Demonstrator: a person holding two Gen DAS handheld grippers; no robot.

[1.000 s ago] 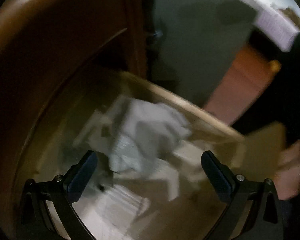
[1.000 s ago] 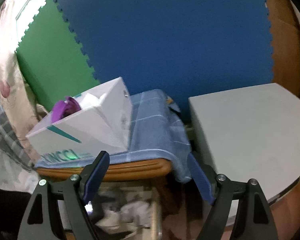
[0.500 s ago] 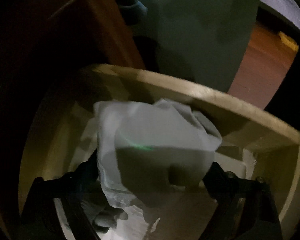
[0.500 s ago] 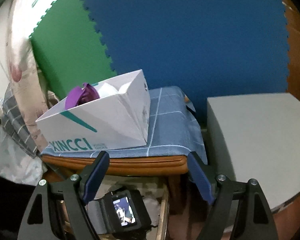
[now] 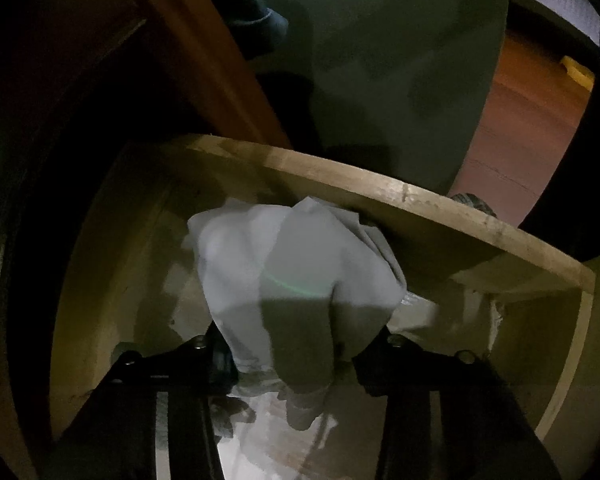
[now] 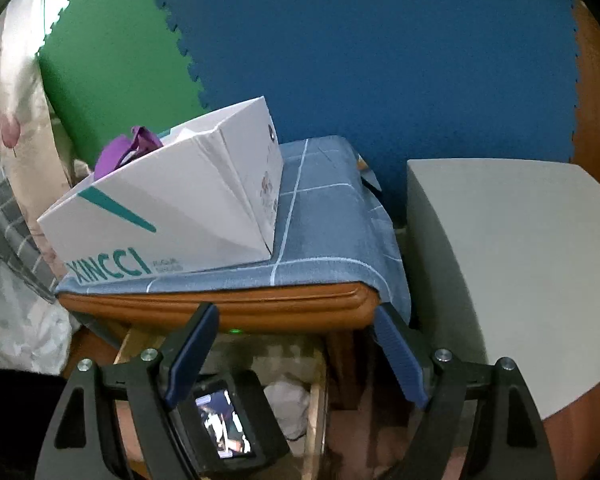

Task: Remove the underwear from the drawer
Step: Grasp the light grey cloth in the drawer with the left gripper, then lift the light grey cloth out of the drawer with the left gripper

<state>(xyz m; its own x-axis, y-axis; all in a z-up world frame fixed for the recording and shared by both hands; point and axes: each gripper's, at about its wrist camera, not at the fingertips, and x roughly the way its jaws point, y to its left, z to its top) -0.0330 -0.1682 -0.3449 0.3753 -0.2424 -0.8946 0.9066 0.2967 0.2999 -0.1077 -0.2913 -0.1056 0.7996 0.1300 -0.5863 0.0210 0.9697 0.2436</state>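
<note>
Blue-clothed nightstand (image 6: 320,216) (blue foam wall (image 6: 380,60)).

- Open pale wooden drawer (image 5: 400,196): crumpled white cloth underwear (image 5: 300,272) lies inside.
- Brown wooden nightstand (image 6: 220,308): blue checked cloth (image 6: 320,216) covers it, white cardboard box (image 6: 172,216) on the left.

Underwear (image 5: 300,276): soft matt grey cloth, creased. Drawer (image 5: 400,192) was seen as bare pale wood, rough and unvarnished at the rim. Nightstand top (image 6: 228,304): glossy varnished wood, covered by matt blue checked cloth (image 6: 324,224). Box (image 6: 172,216): smooth white cardboard.
</note>
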